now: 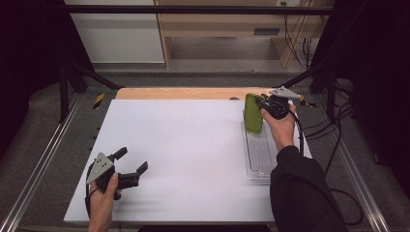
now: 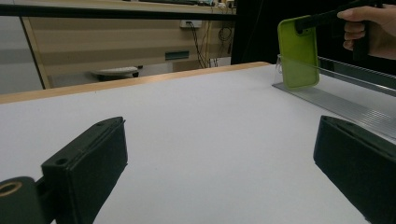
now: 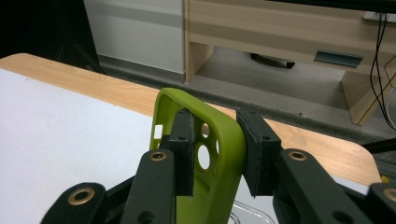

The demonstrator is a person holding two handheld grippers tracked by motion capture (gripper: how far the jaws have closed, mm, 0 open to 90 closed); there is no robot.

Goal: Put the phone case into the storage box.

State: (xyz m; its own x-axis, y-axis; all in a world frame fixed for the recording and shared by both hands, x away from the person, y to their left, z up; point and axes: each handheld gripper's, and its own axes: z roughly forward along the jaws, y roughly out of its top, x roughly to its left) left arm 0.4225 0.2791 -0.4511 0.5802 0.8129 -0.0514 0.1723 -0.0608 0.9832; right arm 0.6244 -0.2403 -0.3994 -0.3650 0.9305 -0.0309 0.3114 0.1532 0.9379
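A lime-green phone case [image 1: 253,113] stands upright at the far end of a clear plastic tray [image 1: 261,162] on the right of the white table. My right gripper [image 1: 265,102] is at its top edge. In the right gripper view one side wall of the case [image 3: 233,140] sits between the jaws of the right gripper [image 3: 218,119]. The inner pad [image 3: 185,149] stands off the wall with a gap and the outer pad is against it. My left gripper [image 1: 131,159] rests low over the near left of the table, open, with nothing between its jaws [image 2: 219,158]. From there the case [image 2: 299,51] shows far right.
The ribbed clear tray [image 2: 350,109] runs along the table's right side. A wooden strip [image 1: 193,93] borders the far edge of the white table [image 1: 183,145]. Black frame posts stand at both sides, and cables hang at the right.
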